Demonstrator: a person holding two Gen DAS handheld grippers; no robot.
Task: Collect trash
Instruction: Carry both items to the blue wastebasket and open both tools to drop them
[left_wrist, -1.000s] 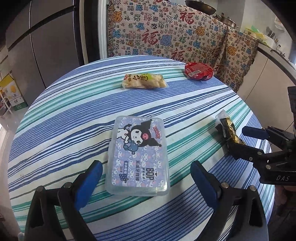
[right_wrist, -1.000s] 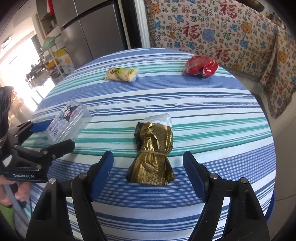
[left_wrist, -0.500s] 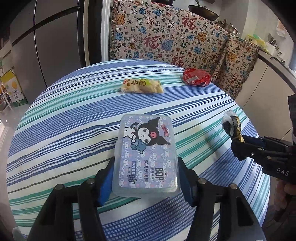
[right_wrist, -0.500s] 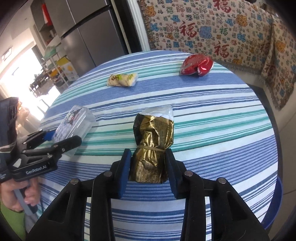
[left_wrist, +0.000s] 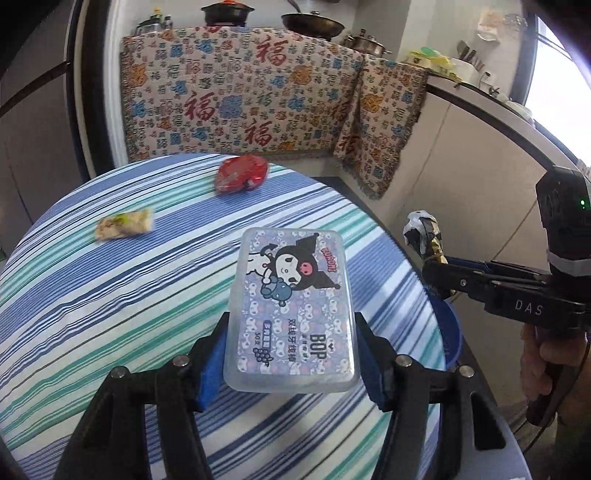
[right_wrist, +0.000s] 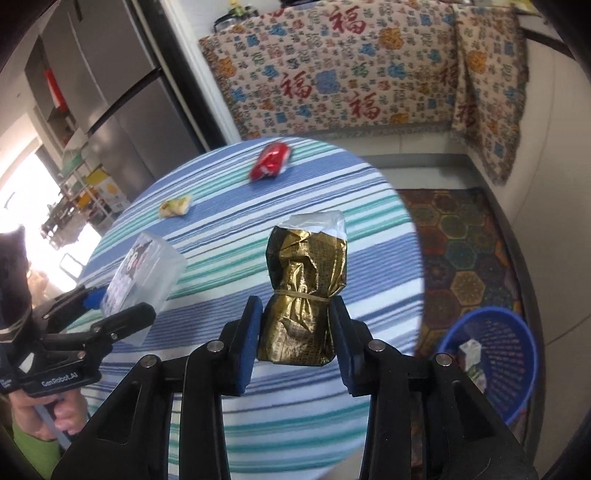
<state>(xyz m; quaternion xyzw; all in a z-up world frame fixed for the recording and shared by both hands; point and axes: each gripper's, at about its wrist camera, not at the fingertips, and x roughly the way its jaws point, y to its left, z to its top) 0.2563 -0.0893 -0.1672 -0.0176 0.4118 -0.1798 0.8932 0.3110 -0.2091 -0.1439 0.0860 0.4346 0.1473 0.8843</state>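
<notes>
Motion blur smears the red wrapper (left_wrist: 241, 173) and the pale snack packet (left_wrist: 123, 228) on the striped tablecloth (left_wrist: 92, 295), so their print is unreadable. In the left wrist view only a sliver of the blue basket (left_wrist: 452, 332) peeks out past the table edge, and the gold foil packet (left_wrist: 424, 234) shows just its crumpled top above the right gripper (left_wrist: 437, 275). The right wrist view cuts off the basket's (right_wrist: 517, 369) lower rim behind the gripper frame; something pale lies inside it, too small to name.

The left gripper (left_wrist: 291, 354) is clamped on the clear floss box (left_wrist: 291, 306), its blue pads pressing both long sides, the box raised above the table. The right gripper (right_wrist: 295, 339) is clenched on the gold foil packet (right_wrist: 304, 295) just below its rubber band, holding it upright in the air over the table's edge, near the basket on the floor.

Half a second ago both items were gripped but still down at the tabletop; now both are lifted, and the views have swung rightwards, bringing the basket into sight.
</notes>
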